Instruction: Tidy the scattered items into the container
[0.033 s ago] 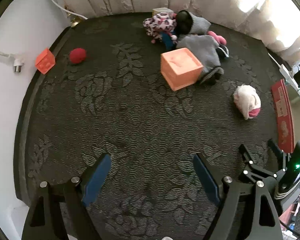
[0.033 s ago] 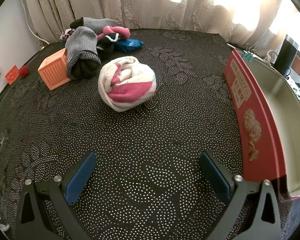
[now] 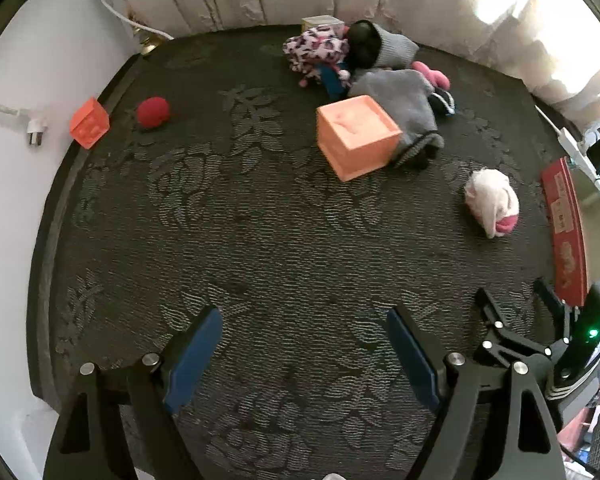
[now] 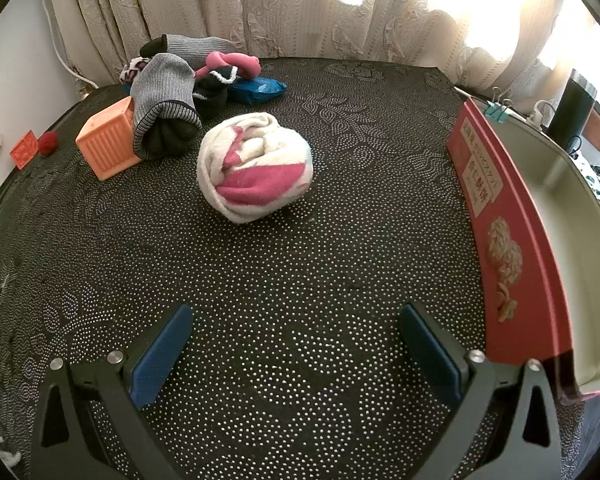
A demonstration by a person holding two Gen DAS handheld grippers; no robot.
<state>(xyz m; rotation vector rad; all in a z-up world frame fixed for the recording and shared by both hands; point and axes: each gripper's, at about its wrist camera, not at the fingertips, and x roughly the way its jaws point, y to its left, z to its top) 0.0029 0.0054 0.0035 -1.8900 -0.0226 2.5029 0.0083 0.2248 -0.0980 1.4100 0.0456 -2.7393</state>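
We hold both grippers low over the dark patterned cloth (image 4: 300,280), fingers spread wide and grasping nothing. Straight ahead of our right gripper (image 4: 295,356) lies a rolled white-and-pink sock bundle (image 4: 255,172), its long axis running slightly down to the left, pink toe folds facing us. From the left gripper (image 3: 304,356) the same bundle (image 3: 492,204) sits far to the right, near the box.

The red box (image 4: 508,240), the container, stands along the cloth's right edge, its long side running away from us and its pale inside open upward; a teal clip (image 4: 496,112) bites its far corner.

Behind the bundle, an orange cube (image 3: 356,136) touches a grey sock (image 3: 404,108) draped against its right side. More socks pile at the far edge by the curtain (image 4: 300,12): a grey-cuffed one, a pink one, a spotted one (image 3: 316,48), something blue (image 4: 255,88). Well apart at left, a red ball (image 3: 152,111) sits just beside a small orange block (image 3: 89,123).
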